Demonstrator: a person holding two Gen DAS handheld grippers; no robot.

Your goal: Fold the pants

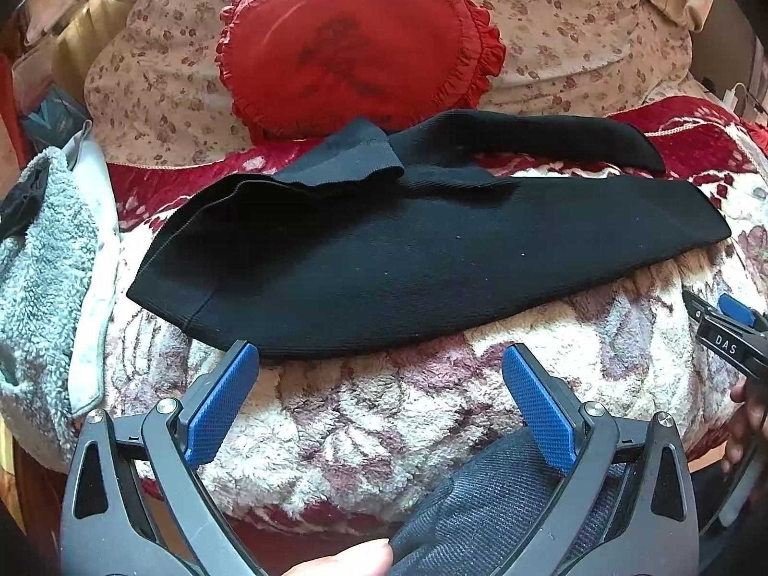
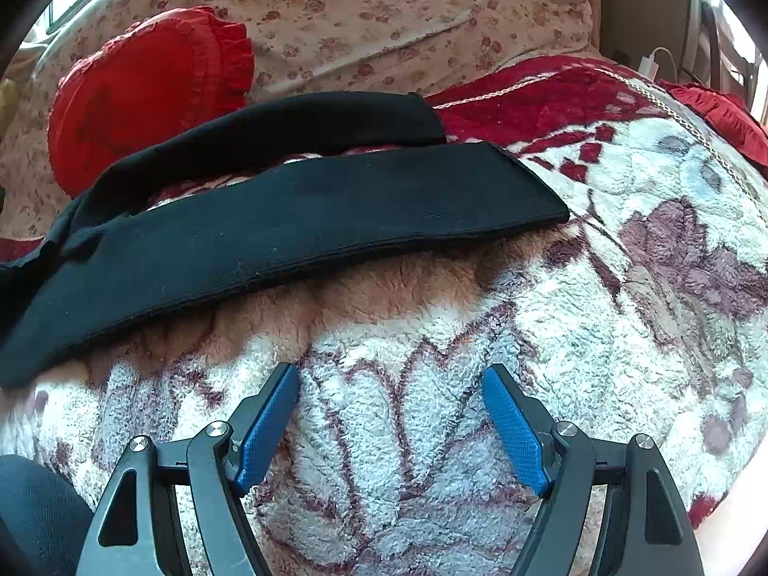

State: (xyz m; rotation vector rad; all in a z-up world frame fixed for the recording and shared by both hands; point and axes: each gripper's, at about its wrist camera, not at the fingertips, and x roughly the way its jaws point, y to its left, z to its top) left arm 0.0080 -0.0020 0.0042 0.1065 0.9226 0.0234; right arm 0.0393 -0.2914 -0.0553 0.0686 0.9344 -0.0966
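On the fleecy blanket [image 2: 432, 432] the black pants [image 1: 432, 264] lie flat, legs still apart, waistband rumpled, so I judge folding barely begun. My left gripper [image 1: 379, 365] hovers spread wide and empty just beside the near hem; my right gripper [image 2: 391, 384] likewise gapes, holding nothing.

Matt ribbed-knit pants [image 1: 408, 259] lie on a shaggy fleece blanket [image 2: 480, 336] (floral).

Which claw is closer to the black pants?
Left. The left claw is open with one fingertip right at the near edge of the black pants. The right claw is open too, but a strip of fuzzy blanket separates it from the pants.
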